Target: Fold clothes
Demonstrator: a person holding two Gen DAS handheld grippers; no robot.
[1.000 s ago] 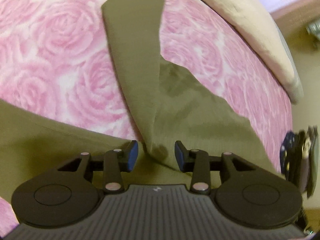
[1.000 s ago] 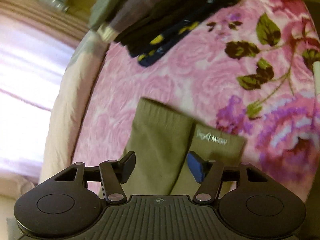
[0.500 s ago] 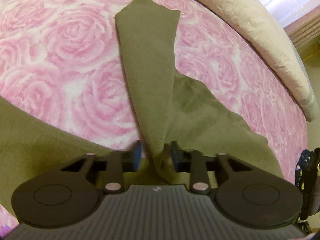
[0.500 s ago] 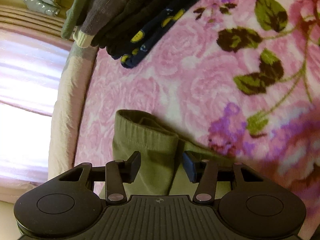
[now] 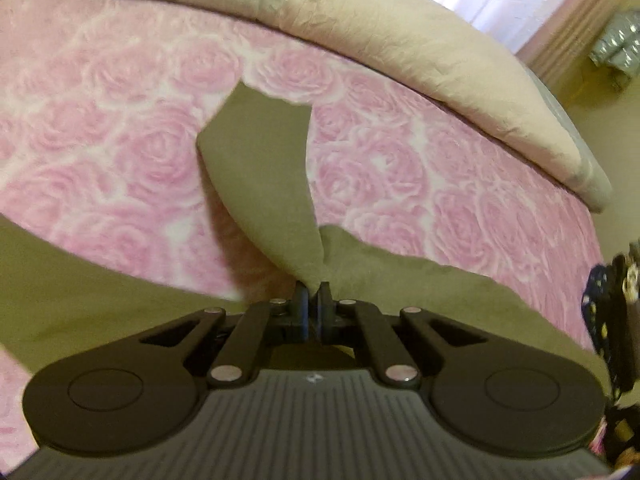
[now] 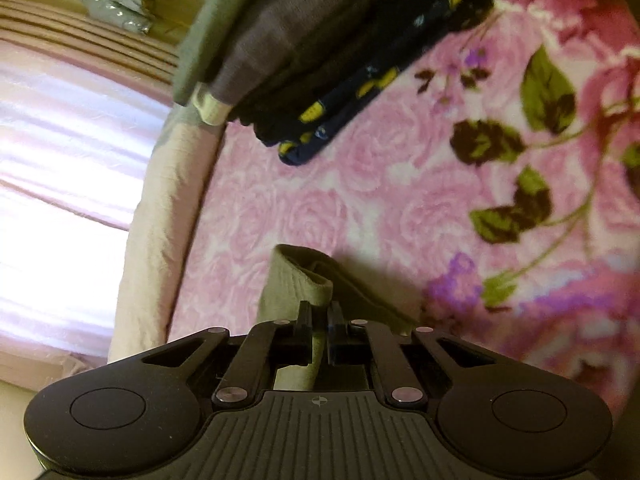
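both grippers (image 5: 313, 294) (image 6: 319, 314) clamped, pinching olive garment (image 5: 260, 184)

A pink rose-patterned blanket (image 5: 120, 128) covers the bed. In the right wrist view its print turns bolder toward three o'clock, with green and dark leaves (image 6: 546, 92) and purple flowers (image 6: 460, 276). A crumpled beige cover (image 5: 400, 40) borders the blanket from twelve to three o'clock in the left wrist view. Bright pinkish curtains (image 6: 60, 152) fill nine o'clock in the right wrist view, and a crinkled silver bag (image 6: 116, 4) lies on the floor at eleven o'clock.
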